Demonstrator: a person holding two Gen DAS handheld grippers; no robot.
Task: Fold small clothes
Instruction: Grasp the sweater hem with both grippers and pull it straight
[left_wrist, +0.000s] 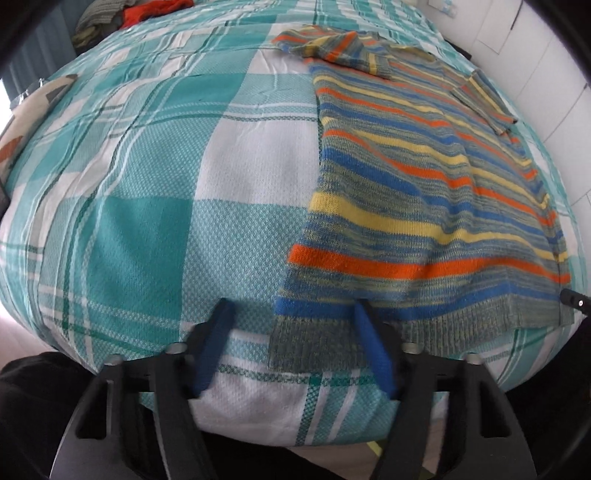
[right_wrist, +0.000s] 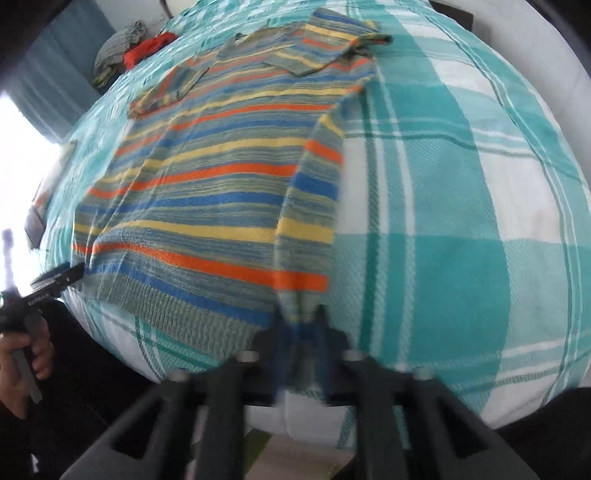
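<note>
Striped sweater (right_wrist: 221, 177) hem pinched in right gripper (right_wrist: 301, 332) jaws; left gripper (left_wrist: 291, 332) jaws wide, empty.

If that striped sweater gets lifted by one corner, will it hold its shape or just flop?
The striped sweater would probably flop: it is a soft knit lying limp on the bed, its sleeves already folded over. The right gripper appears shut on its hem corner, so the rest would likely trail. It looks light and unbreakable.
</note>
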